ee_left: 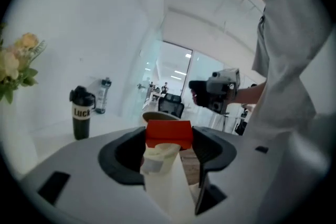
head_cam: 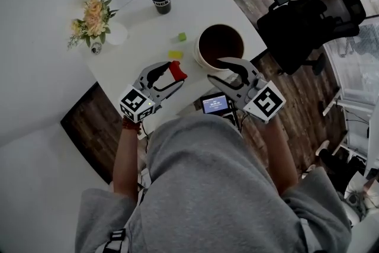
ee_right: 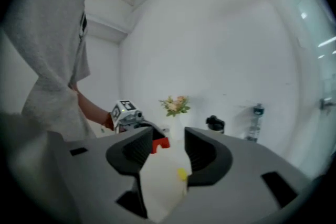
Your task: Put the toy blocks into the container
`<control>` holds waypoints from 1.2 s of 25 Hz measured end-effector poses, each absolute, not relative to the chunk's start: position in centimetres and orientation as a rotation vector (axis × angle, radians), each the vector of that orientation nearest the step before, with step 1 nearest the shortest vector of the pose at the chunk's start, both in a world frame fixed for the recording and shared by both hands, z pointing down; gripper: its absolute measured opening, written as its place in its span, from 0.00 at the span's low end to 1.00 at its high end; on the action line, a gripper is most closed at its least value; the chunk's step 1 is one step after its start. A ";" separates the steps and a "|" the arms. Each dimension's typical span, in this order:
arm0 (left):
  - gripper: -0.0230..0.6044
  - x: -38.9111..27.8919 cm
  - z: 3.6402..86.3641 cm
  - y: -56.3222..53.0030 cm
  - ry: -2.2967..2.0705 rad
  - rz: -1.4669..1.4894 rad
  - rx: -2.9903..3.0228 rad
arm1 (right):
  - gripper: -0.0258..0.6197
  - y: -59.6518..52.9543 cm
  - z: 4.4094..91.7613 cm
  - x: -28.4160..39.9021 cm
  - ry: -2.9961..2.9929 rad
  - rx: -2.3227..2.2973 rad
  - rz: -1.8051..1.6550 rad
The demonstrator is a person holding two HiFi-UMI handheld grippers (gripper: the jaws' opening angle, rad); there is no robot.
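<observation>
the left gripper (head_cam: pixel 175 75) has its jaws wide but pressed onto a red block (ee_left: pixel 168 134), which sits square between the pads, clear of the table (head_cam: pixel 142 38) and just near-left of the container (head_cam: pixel 222 41). the right gripper (head_cam: pixel 217 71) hangs at the container's near rim, jaws partly apart with nothing between them. a yellow block (head_cam: pixel 175 54) lies just left of the container and a green block (head_cam: pixel 182 37) a little farther off, both on the table. the step in hand looks like the carry and drop – best to bring the red block right and far until it is wholly over the brown opening, clear of the rim, then let go low. the right gripper would do well to pull aside first, since it crowds the near rim.
</observation>
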State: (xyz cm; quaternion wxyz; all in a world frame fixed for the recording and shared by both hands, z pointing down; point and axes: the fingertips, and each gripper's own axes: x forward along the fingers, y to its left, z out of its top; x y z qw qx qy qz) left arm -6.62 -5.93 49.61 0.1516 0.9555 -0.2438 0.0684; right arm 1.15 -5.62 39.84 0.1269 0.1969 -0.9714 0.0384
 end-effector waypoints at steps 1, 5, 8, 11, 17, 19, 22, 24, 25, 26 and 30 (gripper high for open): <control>0.49 -6.1 48.1 -5.5 -0.645 0.150 2.771 | 0.38 -4.6 39.9 0.4 -2.839 0.457 0.127; 0.49 -4.2 43.6 -3.2 -0.392 0.031 2.861 | 0.44 -2.0 41.1 -1.3 -2.767 0.203 0.076; 0.49 -3.1 42.3 -2.2 -0.263 0.007 2.892 | 0.47 -0.5 41.4 -2.1 -2.734 0.076 0.084; 0.48 -2.5 41.4 -0.8 -0.134 -0.009 2.910 | 0.48 0.4 42.3 -2.4 -2.688 0.037 0.087; 0.48 -2.1 41.1 0.1 -0.043 0.009 2.921 | 0.48 1.1 42.7 -2.6 -2.658 -0.025 0.068; 0.48 -2.0 41.3 0.2 -0.037 0.028 2.934 | 0.48 1.2 42.7 -2.7 -2.662 -0.030 0.080; 0.48 -2.0 41.8 0.5 -0.036 0.055 2.940 | 0.48 1.3 43.1 -2.6 -2.648 -0.040 0.102; 0.48 -2.1 41.9 0.6 -0.035 0.051 2.929 | 0.48 1.3 43.2 -2.7 -2.649 -0.041 0.115; 0.48 -2.1 41.9 0.6 -0.034 0.048 2.928 | 0.48 1.3 43.2 -2.7 -2.651 -0.036 0.119; 0.48 -2.2 41.8 0.6 -0.036 0.049 2.929 | 0.47 1.3 43.1 -2.8 -2.654 -0.030 0.120; 0.48 -2.5 41.9 -0.2 -0.113 0.067 2.944 | 0.47 0.6 43.0 -2.7 -2.679 0.034 0.103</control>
